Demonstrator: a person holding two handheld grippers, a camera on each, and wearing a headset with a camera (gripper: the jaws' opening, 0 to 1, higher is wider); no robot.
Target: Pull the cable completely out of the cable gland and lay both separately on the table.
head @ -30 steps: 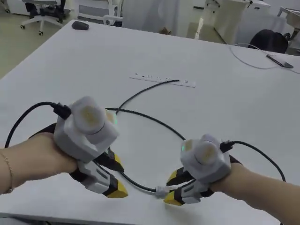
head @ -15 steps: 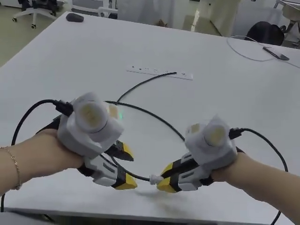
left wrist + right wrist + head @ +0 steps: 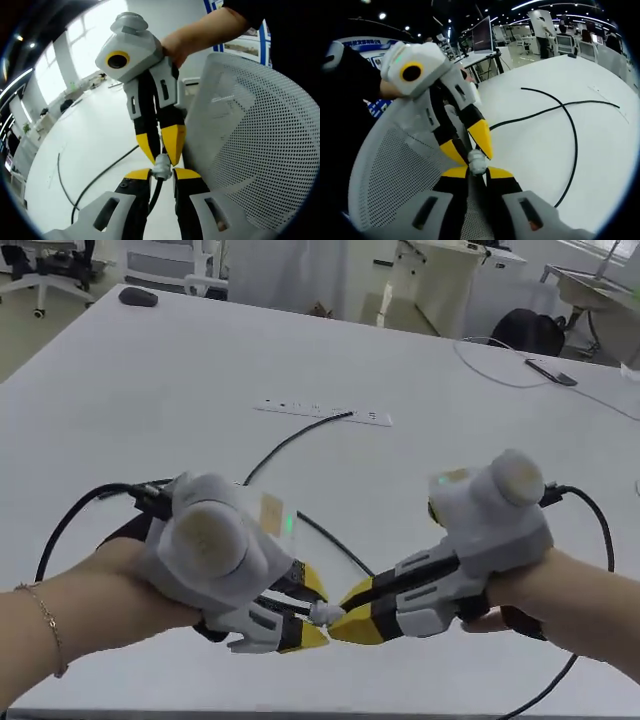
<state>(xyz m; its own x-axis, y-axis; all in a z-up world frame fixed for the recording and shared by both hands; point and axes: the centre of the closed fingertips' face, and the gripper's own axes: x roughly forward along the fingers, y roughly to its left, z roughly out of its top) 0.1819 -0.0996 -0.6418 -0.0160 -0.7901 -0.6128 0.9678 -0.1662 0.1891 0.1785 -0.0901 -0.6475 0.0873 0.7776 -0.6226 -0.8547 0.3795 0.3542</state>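
The left gripper has its fingers closed on the black cable right behind the white cable gland. The right gripper pinches the gland (tips almost meeting) above the bench.

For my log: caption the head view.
Left gripper and right gripper meet tip to tip above the table, holding the gland and cable.

My right gripper pinching the white cable gland, left gripper meeting it just above the gland — black cable looping over the table right of the gland, mesh chair back left of it.
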